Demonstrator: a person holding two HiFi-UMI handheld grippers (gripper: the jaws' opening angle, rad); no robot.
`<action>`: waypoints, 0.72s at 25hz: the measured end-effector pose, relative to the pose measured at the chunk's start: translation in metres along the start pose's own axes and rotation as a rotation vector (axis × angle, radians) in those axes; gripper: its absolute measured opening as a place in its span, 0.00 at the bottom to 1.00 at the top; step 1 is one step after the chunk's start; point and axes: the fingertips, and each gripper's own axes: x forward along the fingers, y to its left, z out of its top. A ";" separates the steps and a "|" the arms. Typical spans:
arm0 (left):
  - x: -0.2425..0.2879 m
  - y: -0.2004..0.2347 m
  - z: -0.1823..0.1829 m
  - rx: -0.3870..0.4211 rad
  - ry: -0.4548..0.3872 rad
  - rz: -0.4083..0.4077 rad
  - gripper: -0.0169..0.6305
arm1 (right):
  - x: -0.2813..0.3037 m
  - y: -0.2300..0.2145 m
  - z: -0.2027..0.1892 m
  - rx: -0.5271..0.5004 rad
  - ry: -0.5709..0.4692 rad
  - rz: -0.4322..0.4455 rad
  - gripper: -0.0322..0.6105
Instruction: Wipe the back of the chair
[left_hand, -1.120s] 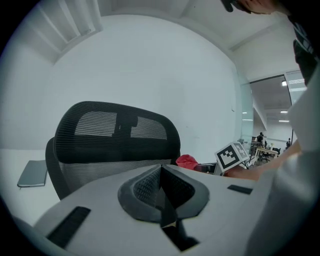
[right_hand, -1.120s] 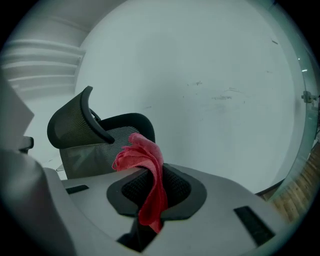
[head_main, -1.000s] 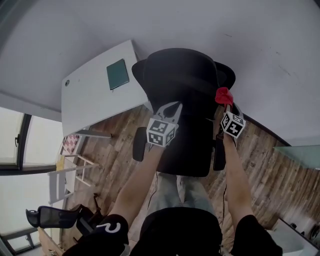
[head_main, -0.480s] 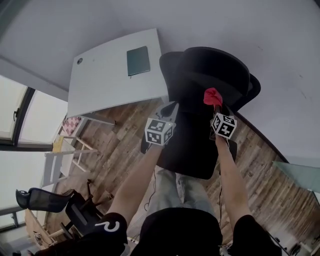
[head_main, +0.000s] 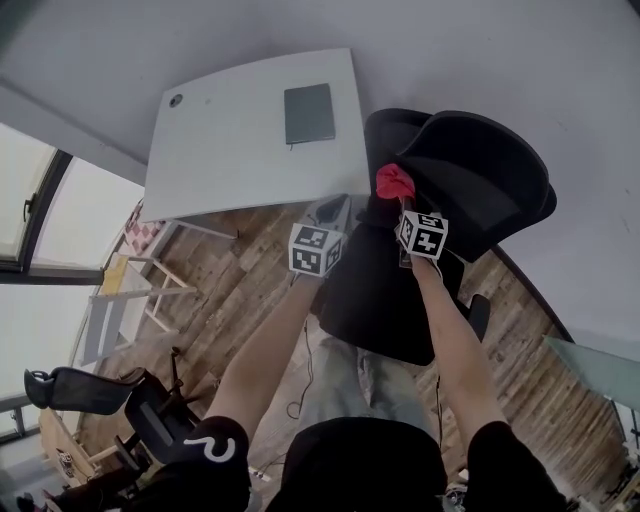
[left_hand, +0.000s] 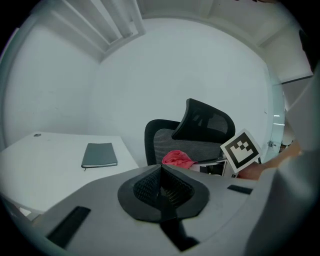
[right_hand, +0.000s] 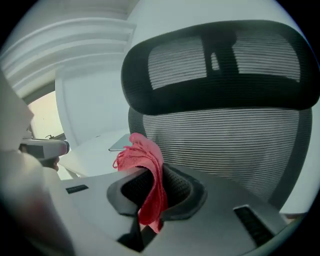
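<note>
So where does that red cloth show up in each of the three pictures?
Head view: the red cloth is at upper centre, at the tip of the right gripper, by the black chair.
Left gripper view: low and just right of centre, in front of the chair's mesh.
Right gripper view: lower centre, pinched between the jaws.
Shared landmark: the black chair, just beyond the cloth in all three.

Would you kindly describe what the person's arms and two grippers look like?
Both the left gripper and right gripper have grey moulded bodies with black textured jaw linings, each carrying a white cube of black square markers. The person wears black short sleeves.
</note>
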 end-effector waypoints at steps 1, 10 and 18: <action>0.001 0.006 -0.002 0.010 0.010 -0.004 0.07 | 0.009 0.008 -0.002 0.000 0.010 0.004 0.16; 0.001 0.029 -0.013 0.076 0.060 -0.043 0.07 | 0.044 0.012 -0.021 0.029 0.072 -0.066 0.16; 0.011 -0.012 -0.013 0.110 0.064 -0.105 0.07 | 0.020 -0.049 -0.024 0.062 0.069 -0.170 0.16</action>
